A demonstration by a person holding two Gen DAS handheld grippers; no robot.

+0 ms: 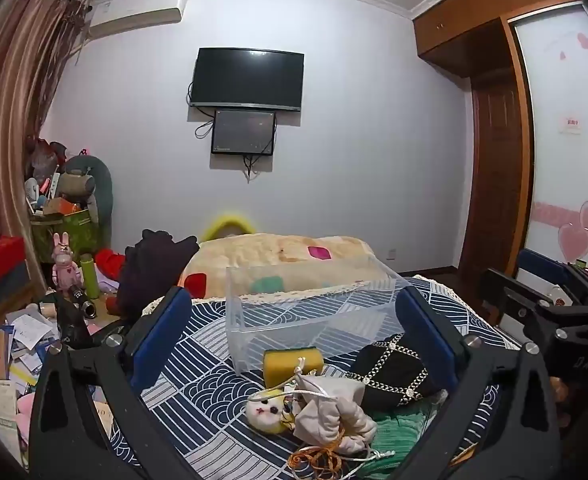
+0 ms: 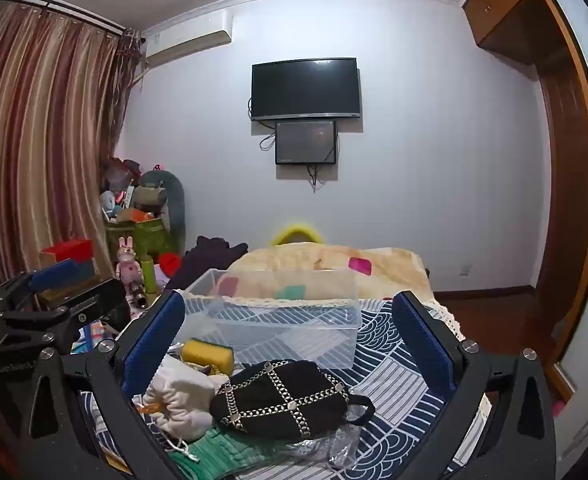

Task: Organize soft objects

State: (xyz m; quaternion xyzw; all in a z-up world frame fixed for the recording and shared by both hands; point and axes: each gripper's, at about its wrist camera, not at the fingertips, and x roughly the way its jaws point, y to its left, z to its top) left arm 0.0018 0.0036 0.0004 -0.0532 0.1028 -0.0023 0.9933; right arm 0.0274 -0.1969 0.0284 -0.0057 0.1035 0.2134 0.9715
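Note:
A clear plastic bin [image 1: 310, 308] [image 2: 277, 320] stands empty on the blue patterned bedcover [image 1: 197, 364] [image 2: 394, 380]. In front of it lie a yellow sponge [image 1: 291, 364] [image 2: 207, 354], a beige drawstring pouch [image 1: 330, 408] [image 2: 181, 396], a small white doll head [image 1: 263, 412], a black pouch with chain trim [image 1: 394, 368] [image 2: 281, 398] and a green knit cloth [image 1: 398, 428] [image 2: 221, 452]. My left gripper [image 1: 294, 320] is open above the pile, holding nothing. My right gripper [image 2: 289, 332] is open over the black pouch, holding nothing.
A folded cream quilt [image 1: 277, 260] [image 2: 326, 264] lies behind the bin. Dark clothing [image 1: 153, 264] sits at the bed's left edge. Cluttered boxes, toys and papers [image 1: 33, 320] fill the floor at left. A wardrobe [image 1: 494, 140] stands at right.

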